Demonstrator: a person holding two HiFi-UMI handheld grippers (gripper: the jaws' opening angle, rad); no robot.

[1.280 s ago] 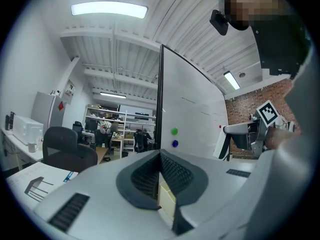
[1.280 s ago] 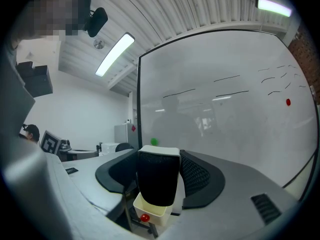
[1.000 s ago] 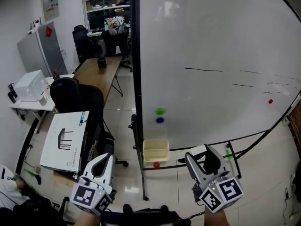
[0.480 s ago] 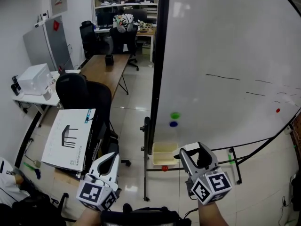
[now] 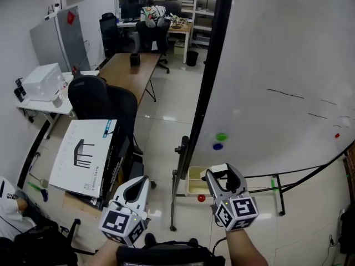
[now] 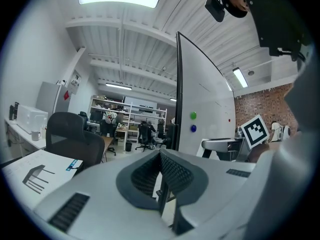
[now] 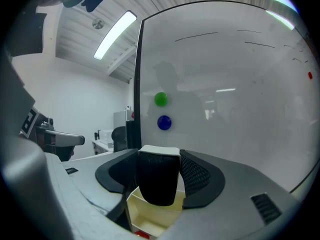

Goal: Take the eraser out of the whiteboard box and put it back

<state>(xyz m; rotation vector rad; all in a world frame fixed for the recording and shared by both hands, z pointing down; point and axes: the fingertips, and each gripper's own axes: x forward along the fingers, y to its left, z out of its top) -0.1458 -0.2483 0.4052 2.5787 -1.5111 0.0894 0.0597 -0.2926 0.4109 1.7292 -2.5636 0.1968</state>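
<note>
My right gripper (image 5: 219, 177) is shut on the eraser (image 7: 158, 176), a black felt block with a white back that fills the gap between the jaws. It hangs just above and in front of the cream whiteboard box (image 7: 150, 211), which is fixed at the lower left of the whiteboard (image 5: 288, 65). In the head view the box (image 5: 194, 179) shows partly behind that gripper. My left gripper (image 5: 136, 186) is lower left, away from the board, its jaws together with nothing in them (image 6: 161, 166).
A green magnet (image 5: 222, 137) and a blue magnet (image 5: 217, 146) stick to the board above the box, a red one (image 5: 201, 198) below it. The board's black stand (image 5: 181, 165) is beside the box. Left are a boxed carton (image 5: 83, 157), office chairs (image 5: 97, 101) and a long desk (image 5: 125, 73).
Both grippers have sunk and shifted toward the board's left edge. The right gripper, still holding the eraser, now sits right over the box.
</note>
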